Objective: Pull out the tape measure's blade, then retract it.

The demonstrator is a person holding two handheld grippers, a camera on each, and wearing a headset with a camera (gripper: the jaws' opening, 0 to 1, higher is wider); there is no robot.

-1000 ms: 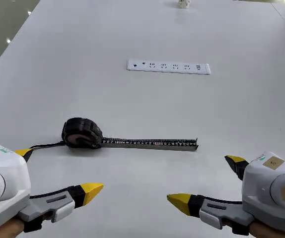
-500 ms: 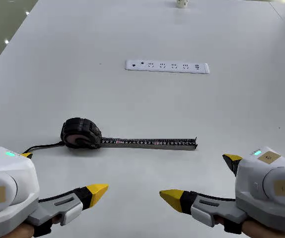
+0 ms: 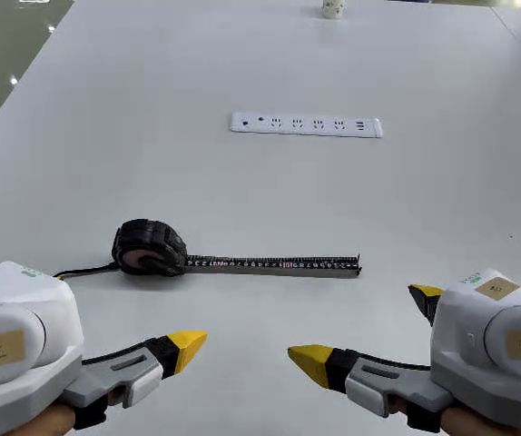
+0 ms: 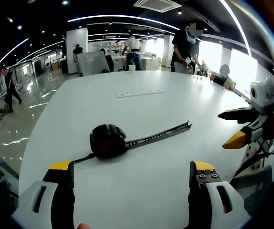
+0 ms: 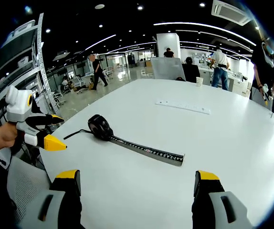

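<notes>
On the white desk [image 3: 442, 182], near side: tape measure [image 3: 149, 247], black case, resting on the surface.
Blade [image 3: 274, 264]: drawn out of the case and lying along the desk to the right in the head view; its end hook [image 3: 358, 264] rests on the surface.
Strap [image 3: 83, 270]: black, trails from the case toward the left.
Left gripper [image 4: 131, 167]: held nearer the person than the case, apart from it; fingers spread wide, gripping nothing.
Right gripper [image 5: 137, 174]: held nearer the person than the blade tip, apart from it; fingers spread wide, gripping nothing.
Yellow fingertips: the inner ones point toward each other in the head view, with bare desk between.
Power strip [image 3: 306, 124]: white, farther across the desk, well apart from the blade.
Far edge: small white cup [image 3: 334, 7].
</notes>
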